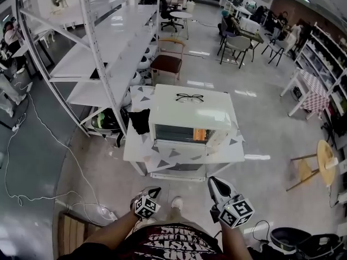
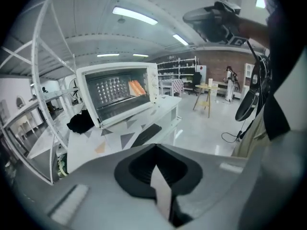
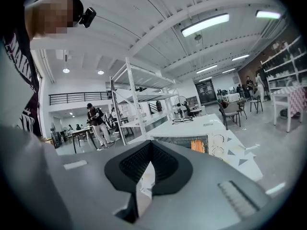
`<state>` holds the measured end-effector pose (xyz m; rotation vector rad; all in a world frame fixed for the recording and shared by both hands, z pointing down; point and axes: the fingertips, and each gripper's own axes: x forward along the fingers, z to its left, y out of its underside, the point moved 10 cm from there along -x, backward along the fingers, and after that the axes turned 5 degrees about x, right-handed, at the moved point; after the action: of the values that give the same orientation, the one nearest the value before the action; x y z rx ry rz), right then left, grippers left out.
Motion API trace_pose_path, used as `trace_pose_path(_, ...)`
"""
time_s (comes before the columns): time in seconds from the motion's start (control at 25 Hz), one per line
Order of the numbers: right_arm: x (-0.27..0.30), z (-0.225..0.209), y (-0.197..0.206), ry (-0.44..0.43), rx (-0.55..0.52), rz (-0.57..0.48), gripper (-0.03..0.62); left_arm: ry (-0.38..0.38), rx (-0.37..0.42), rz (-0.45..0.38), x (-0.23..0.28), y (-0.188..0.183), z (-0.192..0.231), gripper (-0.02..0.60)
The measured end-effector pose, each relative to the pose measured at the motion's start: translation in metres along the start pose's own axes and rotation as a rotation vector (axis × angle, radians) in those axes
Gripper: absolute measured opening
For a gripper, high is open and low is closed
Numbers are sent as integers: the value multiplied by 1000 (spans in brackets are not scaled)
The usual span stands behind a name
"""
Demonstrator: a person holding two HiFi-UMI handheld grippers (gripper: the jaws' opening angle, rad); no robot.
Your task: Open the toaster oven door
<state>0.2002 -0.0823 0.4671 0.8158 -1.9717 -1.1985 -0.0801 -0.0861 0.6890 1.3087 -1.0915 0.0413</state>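
Two hand-held grippers hang low in front of the person, well apart from the oven (image 1: pixel 190 114). The left hand-held gripper (image 1: pixel 153 190) has its jaws together on nothing, and the right hand-held gripper (image 1: pixel 216 184) is the same, pressed tip to tip with nothing between.

The task looks not yet begun. The door (image 1: pixel 180 133) sits flush and closed on the oven's front, facing the person, with something orange (image 1: pixel 199 134) showing through the glass at its right. Neither gripper touches it or is near it. Left to do, as I judge it: walk up, bring a gripper to the door's top edge, catch hold and swing it down.

The oven stands in the middle of a small white table (image 1: pixel 136 148) printed with grey triangles. A pair of glasses (image 1: pixel 190 97) lies on the oven's roof, and a black cloth (image 1: pixel 142 121) sits just beside the oven's left side.

Around it is a large workshop with a glossy grey floor (image 1: pixel 255 129). White shelving (image 1: pixel 108 53) runs along the left, a cable (image 1: pixel 40 126) trails across the floor, chairs and desks stand farther back, and a wooden stool (image 1: pixel 324 157) stands at the right.
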Motion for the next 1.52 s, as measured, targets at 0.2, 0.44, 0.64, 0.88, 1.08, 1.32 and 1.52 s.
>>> trace_pose_path(0.2,4,0,2,-4,-4,-8,25,-54,-77,-87,-24,-25,15,0)
trace_pose_path(0.44,6,10,0,-3,-39,-16,25,-101,-149,-194,-69,-62,33,0)
trace_pose_path(0.64,5,16,1,4,-65,-24,25,-136,-172,-291,-105,-99,49,0)
trace_pose_path(0.88,1,27,-5,25,-103,-32,25,-188,-118,-401,-146,-135,63,0)
trace_pose_path(1.08,-4,39,-14,25,-135,-49,25,-203,-133,-459,-178,-155,66,0)
trace_pose_path(1.32,-9,54,-26,18,-156,-72,25,-227,-133,-515,-205,-166,68,0)
trace_pose_path(1.52,-13,64,-31,14,-174,-84,25,-243,-127,-555,-226,-174,67,0)
